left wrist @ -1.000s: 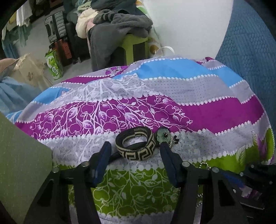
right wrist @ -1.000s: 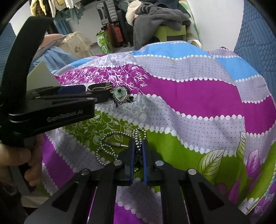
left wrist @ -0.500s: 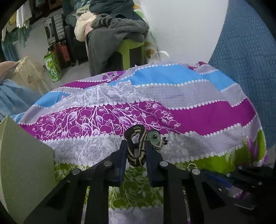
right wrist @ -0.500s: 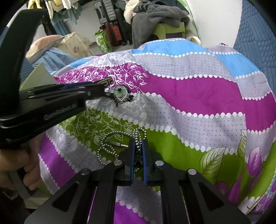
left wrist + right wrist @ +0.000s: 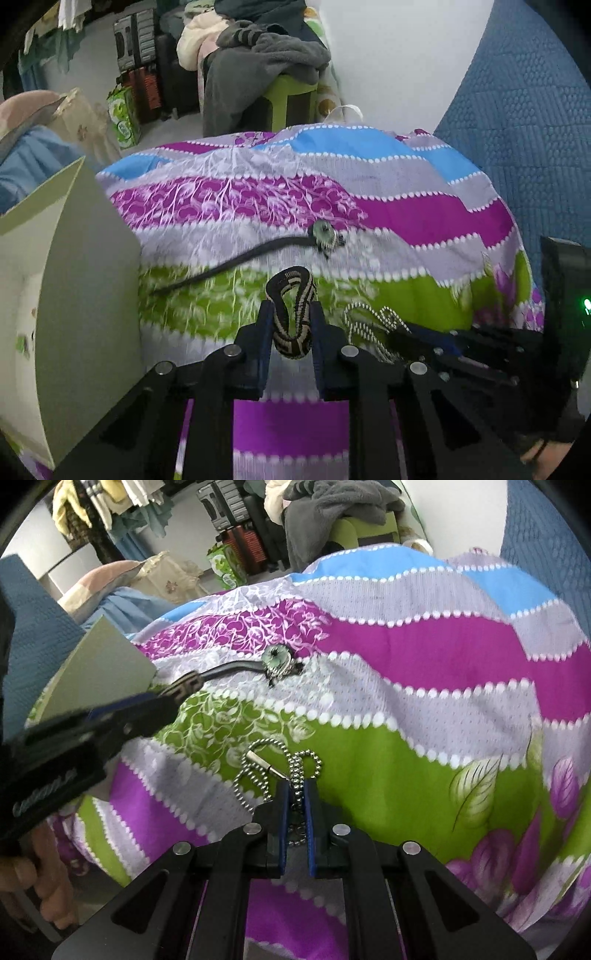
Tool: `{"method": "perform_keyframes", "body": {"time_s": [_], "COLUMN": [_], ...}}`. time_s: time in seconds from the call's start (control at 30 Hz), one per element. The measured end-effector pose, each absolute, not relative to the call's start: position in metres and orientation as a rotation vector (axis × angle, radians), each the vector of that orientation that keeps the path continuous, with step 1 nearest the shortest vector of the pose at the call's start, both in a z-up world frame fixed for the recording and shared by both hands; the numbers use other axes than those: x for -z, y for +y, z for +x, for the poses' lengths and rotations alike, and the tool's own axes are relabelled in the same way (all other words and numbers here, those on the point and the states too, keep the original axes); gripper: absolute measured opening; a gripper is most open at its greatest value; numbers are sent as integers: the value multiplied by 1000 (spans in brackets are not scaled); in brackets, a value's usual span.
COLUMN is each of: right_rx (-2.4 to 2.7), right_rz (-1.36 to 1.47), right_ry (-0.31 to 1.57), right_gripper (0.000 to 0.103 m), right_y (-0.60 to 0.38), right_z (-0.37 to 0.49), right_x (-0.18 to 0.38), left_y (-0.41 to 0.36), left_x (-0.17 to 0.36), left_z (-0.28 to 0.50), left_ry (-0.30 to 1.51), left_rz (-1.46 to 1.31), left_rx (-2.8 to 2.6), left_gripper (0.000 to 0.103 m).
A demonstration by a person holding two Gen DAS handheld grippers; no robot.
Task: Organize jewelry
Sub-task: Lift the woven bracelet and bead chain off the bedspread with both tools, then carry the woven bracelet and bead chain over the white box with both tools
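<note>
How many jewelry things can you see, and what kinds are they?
Woven black-and-tan bracelet, squeezed in the left gripper: 1
Silver bead chain, pinched in the right gripper: 1
Green pendant on a black cord, lying on the patterned sheet: 1
Total: 3

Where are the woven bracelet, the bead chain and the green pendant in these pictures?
Woven bracelet [image 5: 291, 314]: left wrist view, on the patterned band squeezed between the tool's pads.
Bead chain [image 5: 255, 766]: right wrist view, on the loop lying on the bedsheet.
Green pendant [image 5: 276, 661]: right wrist view, on its round green face.
</note>
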State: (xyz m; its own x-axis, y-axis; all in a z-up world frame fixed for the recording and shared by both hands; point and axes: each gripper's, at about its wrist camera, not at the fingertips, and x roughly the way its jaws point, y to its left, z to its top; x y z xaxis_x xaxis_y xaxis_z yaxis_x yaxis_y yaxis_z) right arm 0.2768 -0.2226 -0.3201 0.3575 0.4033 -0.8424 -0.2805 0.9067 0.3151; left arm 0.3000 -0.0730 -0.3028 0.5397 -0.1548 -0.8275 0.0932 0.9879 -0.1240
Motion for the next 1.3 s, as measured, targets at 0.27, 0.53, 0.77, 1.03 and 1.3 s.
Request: {"method": "perform_keyframes", "body": {"time_s": [0.27,0.53,0.77,1.03,1.3], "right_rx": [-486,-475,-454,-449,-412], "right_rz": [160,157,-38,-132,-124], "right_ry": [1164,1163,1100,1081,1119], "right_gripper": [5,21,32,31,16], "right_y": [-217,-215,-193,-180,-187], "right_z": [256,247,244,240,230], "right_x": [320,318,315,318,316], "left_y": [-60,-46,-41,-37,-35], "left_x": [302,302,298,297,292], "left_z": [265,254,253,253,251], "left_ry": [1008,1013,996,992,983], "left_rz": [-120,-176,-195,-201,-208], "left_rx": [149,148,146,142,142], "left_gripper": [18,18,19,19,19]}}
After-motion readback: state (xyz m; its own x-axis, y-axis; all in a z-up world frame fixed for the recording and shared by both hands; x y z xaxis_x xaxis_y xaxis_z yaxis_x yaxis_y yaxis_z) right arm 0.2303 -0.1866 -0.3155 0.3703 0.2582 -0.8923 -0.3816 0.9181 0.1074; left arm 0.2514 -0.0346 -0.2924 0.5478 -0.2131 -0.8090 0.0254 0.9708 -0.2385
